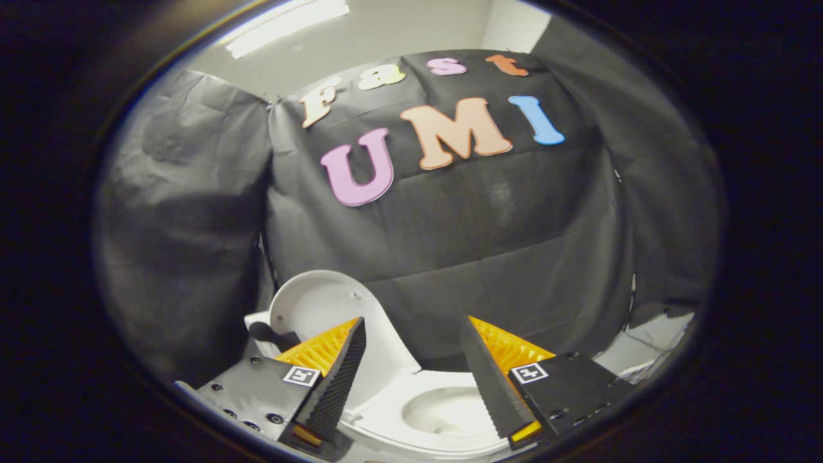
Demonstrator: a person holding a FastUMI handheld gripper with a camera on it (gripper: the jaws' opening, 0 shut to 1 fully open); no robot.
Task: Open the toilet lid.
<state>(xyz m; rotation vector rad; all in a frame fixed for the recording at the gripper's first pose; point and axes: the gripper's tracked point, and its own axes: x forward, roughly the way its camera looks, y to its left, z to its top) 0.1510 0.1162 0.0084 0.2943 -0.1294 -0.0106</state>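
Gripper (411, 334) held with fingers spread wide apart, gripping nothing. Between and just beyond the fingers, toilet (443, 411) seen from above, bowl open and pale, its rim curving under both fingers. Toilet lid (318, 302) already raised, standing tilted back just ahead of the left finger (337, 379), its rounded inner face turned toward the gripper; lower part of the lid hidden behind that finger. Touching or merely near the finger: could not be told. Right finger (492, 379) poised over the right side of the bowl, clear of the lid. Dark rounded piece (267, 332) showed beside the lid's foot, left of the left finger, too small to identify. Square marker (301, 375) sat on the left finger's mount, another square marker (529, 372) on the right mount. Well beyond the fingers, black cloth wall (450, 225) hung in folds behind the toilet. Above the cloth, pale ceiling with a long bright light fixture (286, 22). Off beyond the right finger, patch of light floor (636, 350) at the foot of the cloth.
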